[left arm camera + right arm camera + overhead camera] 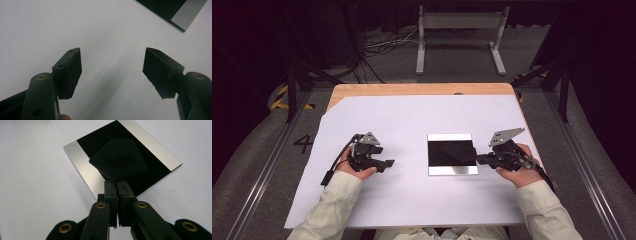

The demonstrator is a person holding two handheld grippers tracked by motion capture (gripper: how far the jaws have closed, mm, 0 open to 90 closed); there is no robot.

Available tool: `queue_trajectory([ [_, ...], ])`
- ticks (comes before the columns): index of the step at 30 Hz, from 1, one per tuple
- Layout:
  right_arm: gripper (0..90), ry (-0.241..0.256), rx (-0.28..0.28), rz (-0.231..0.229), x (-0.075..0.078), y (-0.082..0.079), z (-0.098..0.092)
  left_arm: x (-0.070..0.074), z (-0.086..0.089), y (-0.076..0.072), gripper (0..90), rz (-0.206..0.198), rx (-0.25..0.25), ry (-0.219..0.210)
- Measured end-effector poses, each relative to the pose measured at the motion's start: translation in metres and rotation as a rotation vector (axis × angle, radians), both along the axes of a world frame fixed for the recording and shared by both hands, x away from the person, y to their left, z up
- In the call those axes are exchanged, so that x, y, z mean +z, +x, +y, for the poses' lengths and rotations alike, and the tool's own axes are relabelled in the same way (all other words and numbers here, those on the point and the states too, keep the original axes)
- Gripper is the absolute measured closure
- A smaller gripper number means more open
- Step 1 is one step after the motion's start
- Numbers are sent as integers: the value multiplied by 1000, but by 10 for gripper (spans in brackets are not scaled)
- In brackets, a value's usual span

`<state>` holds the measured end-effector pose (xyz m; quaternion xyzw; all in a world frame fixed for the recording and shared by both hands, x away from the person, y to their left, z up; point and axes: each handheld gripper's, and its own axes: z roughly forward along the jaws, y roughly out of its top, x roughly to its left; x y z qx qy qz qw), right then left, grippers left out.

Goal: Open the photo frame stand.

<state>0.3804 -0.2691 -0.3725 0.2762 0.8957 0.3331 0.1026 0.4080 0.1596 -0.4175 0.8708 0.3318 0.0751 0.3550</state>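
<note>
A square plate with a black middle and silver strips along two sides lies flat on the white sheet, right of centre. My right gripper is at the plate's right edge, shut on a corner of a thin black square pad, which hangs over the plate's black middle. The jaws of the right gripper are pressed together on that corner. To the left of the plate, my left gripper rests low over the bare sheet. The left gripper stands open with nothing between its jaws; the plate's corner shows ahead of it.
A white sheet covers most of the wooden table. Beyond the table's far edge are a grey metal stand and loose cables on the floor. Metal rails run along both sides.
</note>
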Motion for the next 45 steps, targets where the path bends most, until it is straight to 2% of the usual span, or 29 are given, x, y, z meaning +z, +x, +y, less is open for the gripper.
queue_trajectory([
  [6,875,68,-12,-1,-2,1,-1,0,-1,0,316,-7,-4,-2],
  [16,875,140,-33,-4,-2,2,-2,-1,-2,0,316,-8,-6,1],
  [21,858,139,-30,2,-3,2,-2,-1,-2,0,316,-7,-8,-1],
  [24,819,124,-12,11,-2,3,-3,-1,-2,0,315,-8,-8,1],
  [29,763,97,-12,9,4,3,-8,-1,-2,0,313,-10,-7,-3],
  [40,676,134,-48,-19,17,1,-18,-2,-4,-1,312,-8,-14,7],
  [43,636,177,-89,11,19,3,-20,-2,-4,0,311,-6,-13,7],
  [45,624,187,-103,17,19,3,-21,-3,-4,0,312,-7,-13,5],
])
